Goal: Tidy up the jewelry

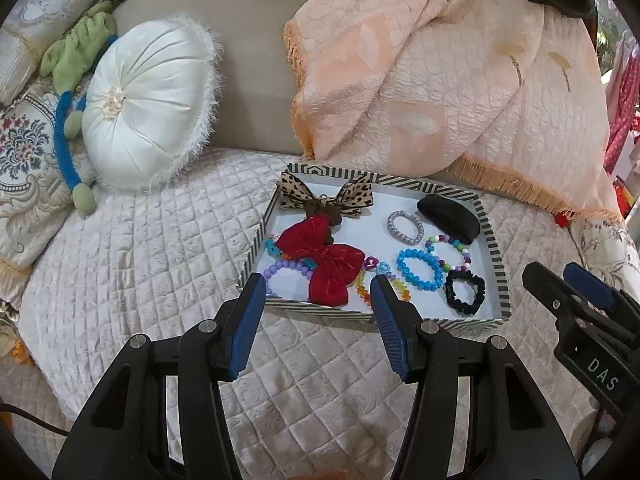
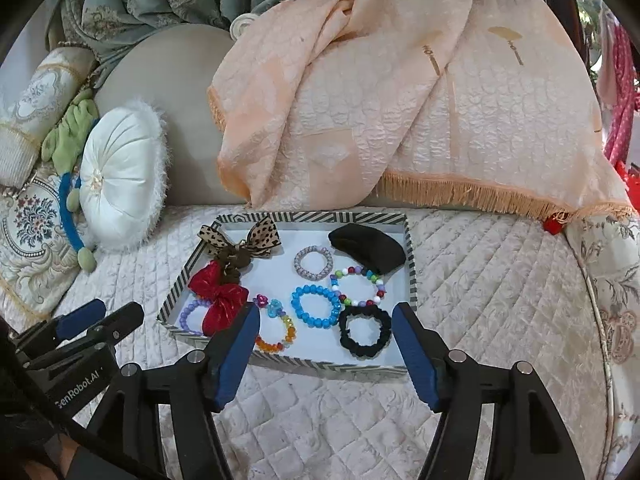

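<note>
Right now your left gripper [image 1: 318,292] hangs with its jaws spread wide and nothing between them, just short of the tray's near rim, and your right gripper [image 2: 326,322] is likewise wide and empty beside it. The striped tray [image 2: 412,264] sits on the quilted bed cover [image 2: 500,300], and everything to sort lies inside it.

Nearest the tray's near rim are the red bow [image 1: 324,264], the orange bead bracelet [image 2: 276,340] and the black scrunchie [image 2: 364,332]. The scrunchie and bows look soft and light, so pinch a fold of fabric. The blue bead bracelet [image 2: 316,306] at the tray's middle is probably light with hard, slick beads on elastic; take it across the ring, not on one bead. Deeper in lie the silver ring [image 2: 314,262], the multicoloured bracelet [image 2: 358,286], the leopard bow [image 2: 244,240] and the black pouch [image 2: 368,248].
</note>
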`<state>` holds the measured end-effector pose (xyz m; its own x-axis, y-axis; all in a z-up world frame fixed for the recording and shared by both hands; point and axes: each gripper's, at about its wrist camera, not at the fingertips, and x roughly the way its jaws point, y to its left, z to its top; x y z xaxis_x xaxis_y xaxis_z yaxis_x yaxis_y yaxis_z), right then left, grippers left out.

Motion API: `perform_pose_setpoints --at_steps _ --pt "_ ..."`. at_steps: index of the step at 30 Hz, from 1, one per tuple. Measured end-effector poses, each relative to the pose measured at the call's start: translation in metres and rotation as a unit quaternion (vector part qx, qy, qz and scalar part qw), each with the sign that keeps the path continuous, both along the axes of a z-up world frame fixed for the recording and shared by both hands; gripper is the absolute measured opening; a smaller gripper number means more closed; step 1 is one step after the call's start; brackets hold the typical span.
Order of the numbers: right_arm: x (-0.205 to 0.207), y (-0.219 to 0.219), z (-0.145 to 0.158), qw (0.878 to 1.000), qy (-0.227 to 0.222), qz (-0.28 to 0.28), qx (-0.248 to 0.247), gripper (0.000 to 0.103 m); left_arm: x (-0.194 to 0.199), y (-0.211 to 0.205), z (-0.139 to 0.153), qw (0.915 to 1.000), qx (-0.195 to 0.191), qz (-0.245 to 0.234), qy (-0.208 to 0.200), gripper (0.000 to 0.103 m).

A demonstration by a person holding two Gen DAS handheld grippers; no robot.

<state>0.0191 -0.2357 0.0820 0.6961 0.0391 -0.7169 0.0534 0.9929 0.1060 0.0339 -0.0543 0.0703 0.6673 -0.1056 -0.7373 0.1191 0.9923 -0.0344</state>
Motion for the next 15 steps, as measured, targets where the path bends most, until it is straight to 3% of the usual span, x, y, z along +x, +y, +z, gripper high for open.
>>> perform_pose_setpoints --at_steps 15 --pt "-0.0049 0.0078 0.0021 1.0 0.001 0.001 -0.016 0.067 -0.0051 0.0013 0.008 0.9999 0.007 0.004 -0.014 0.054"
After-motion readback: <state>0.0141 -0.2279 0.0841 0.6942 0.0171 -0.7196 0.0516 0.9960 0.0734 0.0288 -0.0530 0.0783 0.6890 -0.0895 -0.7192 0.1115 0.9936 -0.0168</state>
